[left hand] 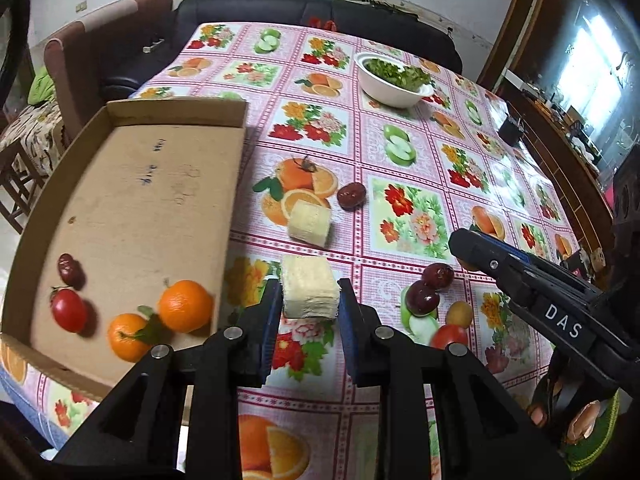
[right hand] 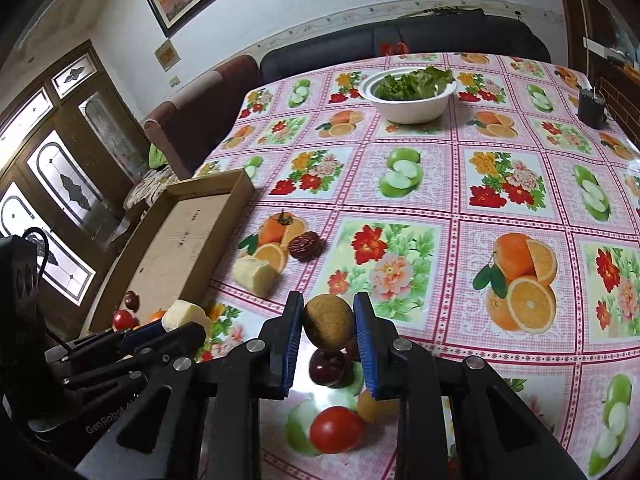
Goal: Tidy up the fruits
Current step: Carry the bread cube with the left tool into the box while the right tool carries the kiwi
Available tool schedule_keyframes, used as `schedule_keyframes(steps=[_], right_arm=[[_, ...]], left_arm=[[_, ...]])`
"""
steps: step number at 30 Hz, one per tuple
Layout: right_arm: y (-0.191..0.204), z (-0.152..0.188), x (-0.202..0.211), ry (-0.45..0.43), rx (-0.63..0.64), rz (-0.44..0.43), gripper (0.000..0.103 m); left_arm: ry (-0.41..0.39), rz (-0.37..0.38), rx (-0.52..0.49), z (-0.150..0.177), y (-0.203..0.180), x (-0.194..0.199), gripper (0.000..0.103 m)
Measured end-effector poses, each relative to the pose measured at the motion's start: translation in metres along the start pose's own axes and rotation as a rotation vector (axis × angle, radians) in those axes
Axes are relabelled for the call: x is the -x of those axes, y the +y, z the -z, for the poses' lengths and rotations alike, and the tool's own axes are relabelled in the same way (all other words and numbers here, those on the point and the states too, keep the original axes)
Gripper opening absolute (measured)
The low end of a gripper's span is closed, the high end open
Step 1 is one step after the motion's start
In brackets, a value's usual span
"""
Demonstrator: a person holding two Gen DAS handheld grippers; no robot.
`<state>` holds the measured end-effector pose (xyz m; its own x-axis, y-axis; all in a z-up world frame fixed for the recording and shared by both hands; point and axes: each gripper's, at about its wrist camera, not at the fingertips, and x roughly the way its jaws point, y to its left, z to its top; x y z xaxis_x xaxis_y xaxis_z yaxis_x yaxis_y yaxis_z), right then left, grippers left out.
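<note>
My left gripper [left hand: 308,300] is shut on a pale yellow fruit chunk [left hand: 308,290], just right of the cardboard tray [left hand: 168,112]. The tray holds two oranges [left hand: 185,305], a tomato [left hand: 68,310] and a red date [left hand: 70,268]. My right gripper [right hand: 328,320] is shut on a brown kiwi [right hand: 328,326], held above the table. Below it lie a dark plum [right hand: 326,366], a tomato [right hand: 336,428] and a small yellow fruit [right hand: 370,404]. A second pale chunk [left hand: 310,224] and a date [left hand: 351,195] lie on the tablecloth beyond the left gripper.
A white bowl of greens [left hand: 390,92] stands far across the table, with a dark cup [right hand: 591,106] near the far right edge. A sofa and an armchair stand behind the table. The tablecloth is printed with fruit pictures.
</note>
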<state>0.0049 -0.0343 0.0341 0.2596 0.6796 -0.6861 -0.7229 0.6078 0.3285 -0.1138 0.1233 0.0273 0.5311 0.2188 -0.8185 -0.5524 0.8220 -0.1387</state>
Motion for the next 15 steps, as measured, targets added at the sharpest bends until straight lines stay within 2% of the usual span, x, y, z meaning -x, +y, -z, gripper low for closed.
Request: schedule_keyframes(steps=[15], right_arm=[[0.038, 0.003, 0.000, 0.012, 0.052, -0.044, 0.026]], left_arm=[[-0.041, -0.053, 0.054, 0.004, 0.035, 0.020, 0.025]])
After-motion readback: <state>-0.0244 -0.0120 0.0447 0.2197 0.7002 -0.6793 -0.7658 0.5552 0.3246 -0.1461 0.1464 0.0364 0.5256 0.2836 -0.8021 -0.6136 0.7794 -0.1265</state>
